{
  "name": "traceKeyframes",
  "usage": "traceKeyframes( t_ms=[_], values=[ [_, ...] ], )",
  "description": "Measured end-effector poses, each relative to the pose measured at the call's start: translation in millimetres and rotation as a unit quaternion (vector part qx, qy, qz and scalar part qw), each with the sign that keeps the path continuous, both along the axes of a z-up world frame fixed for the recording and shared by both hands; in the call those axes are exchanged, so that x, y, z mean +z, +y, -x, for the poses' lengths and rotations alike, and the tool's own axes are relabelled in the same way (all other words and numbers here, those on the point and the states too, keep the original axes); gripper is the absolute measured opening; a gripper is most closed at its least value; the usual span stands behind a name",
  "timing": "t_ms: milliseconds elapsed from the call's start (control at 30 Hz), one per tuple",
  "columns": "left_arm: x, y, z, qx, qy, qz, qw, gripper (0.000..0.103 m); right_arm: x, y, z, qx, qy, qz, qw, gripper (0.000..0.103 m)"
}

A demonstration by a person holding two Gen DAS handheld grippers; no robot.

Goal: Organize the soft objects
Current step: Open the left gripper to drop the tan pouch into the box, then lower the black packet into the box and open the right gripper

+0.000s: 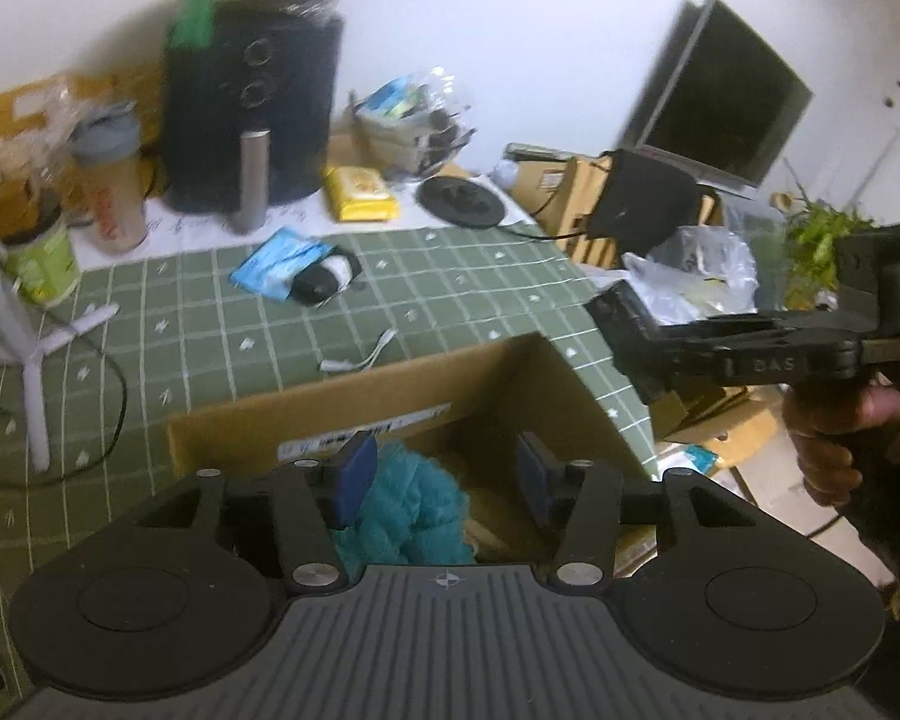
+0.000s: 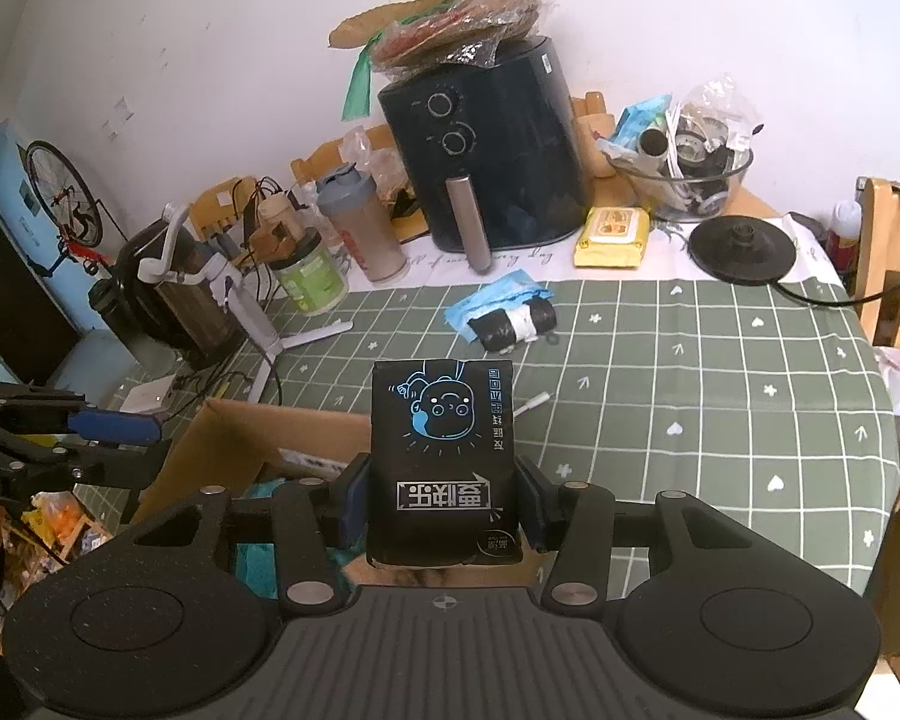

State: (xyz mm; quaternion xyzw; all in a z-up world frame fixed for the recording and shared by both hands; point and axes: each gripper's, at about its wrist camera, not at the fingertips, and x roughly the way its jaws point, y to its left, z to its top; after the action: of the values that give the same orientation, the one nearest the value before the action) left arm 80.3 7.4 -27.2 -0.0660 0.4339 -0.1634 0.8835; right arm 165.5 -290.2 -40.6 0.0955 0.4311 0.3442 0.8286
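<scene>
Over the cardboard box at the near edge of the counter, the left tool hangs with its jaws apart and nothing pressed between them. The teal fluffy cloth lies in the box just beyond the blue pads, nearer the left pad but seemingly loose of it. In the right wrist view the right tool grips a black tissue pack, pads pressing its lower sides, the pack standing upright with its print upside down. The box sits at about eight o'clock from that pack, and the left tool shows at nine o'clock at the frame edge.

The pack looks light and yielding: soft paper under a slick film, so it will dent under the pads rather than crack. Slippage is the likelier trouble, so the present hold across its narrow sides, low on the body, seems sound. The teal cloth is limp and plush; it should bunch and drape, and is best pinched at a thick fold near its middle.

At twelve o'clock on the counter lie a blue wrapper touching a black-and-white roll, and farther back a yellow wipes pack beside the black air fryer.
</scene>
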Motion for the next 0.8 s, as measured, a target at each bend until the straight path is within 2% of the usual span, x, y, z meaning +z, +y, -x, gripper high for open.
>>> traceKeyframes(
  t_ms=[333, 700, 767, 800],
  values=[
    [-12, 10, 13, 0.045, 0.033, -0.003, 0.9985, 0.050, -2, 12, 14, 0.010, 0.012, 0.003, 1.000, 0.052],
    [-10, 15, 31, 0.071, 0.030, -0.001, 0.9970, 0.050, 16, 30, 7, 0.026, 0.005, -0.015, 1.000, 0.052],
    [-10, 16, 33, 0.078, 0.032, -0.001, 0.9965, 0.050, 13, 35, 6, 0.030, 0.014, -0.010, 0.999, 0.053],
    [-10, 16, 34, 0.080, 0.033, -0.001, 0.9963, 0.050, 10, 38, 5, 0.035, 0.020, -0.005, 0.999, 0.057]
  ],
)
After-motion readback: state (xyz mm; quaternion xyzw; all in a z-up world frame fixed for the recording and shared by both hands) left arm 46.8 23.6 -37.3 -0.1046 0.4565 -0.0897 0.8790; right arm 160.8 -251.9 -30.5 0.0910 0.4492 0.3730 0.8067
